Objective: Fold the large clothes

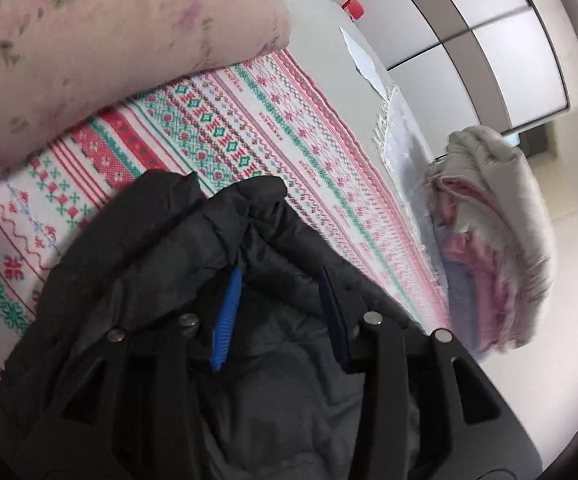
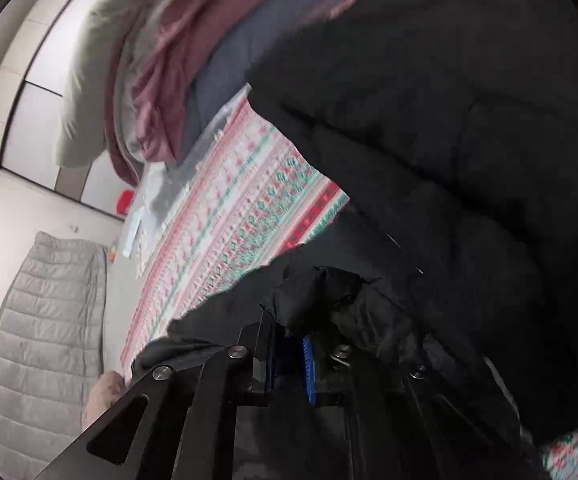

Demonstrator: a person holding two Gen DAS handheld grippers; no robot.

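Left wrist: left gripper (image 1: 281, 280) w/ black jacket (image 1: 161, 248) bunched between blue pads, gap wide; grip or not, can't tell. Patterned bedspread (image 1: 209, 120) beyond, floral pillow (image 1: 89, 48) upper left, pink/grey clothes pile (image 1: 485, 240) at right. Right wrist: right gripper (image 2: 289, 344) clamped on jacket fold, lower centre; grey quilted jacket (image 2: 45, 344) lower left.

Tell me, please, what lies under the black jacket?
The black jacket lies on a patterned bedspread with pink and green bands, visible around its edges. Whatever is beneath its middle is covered.
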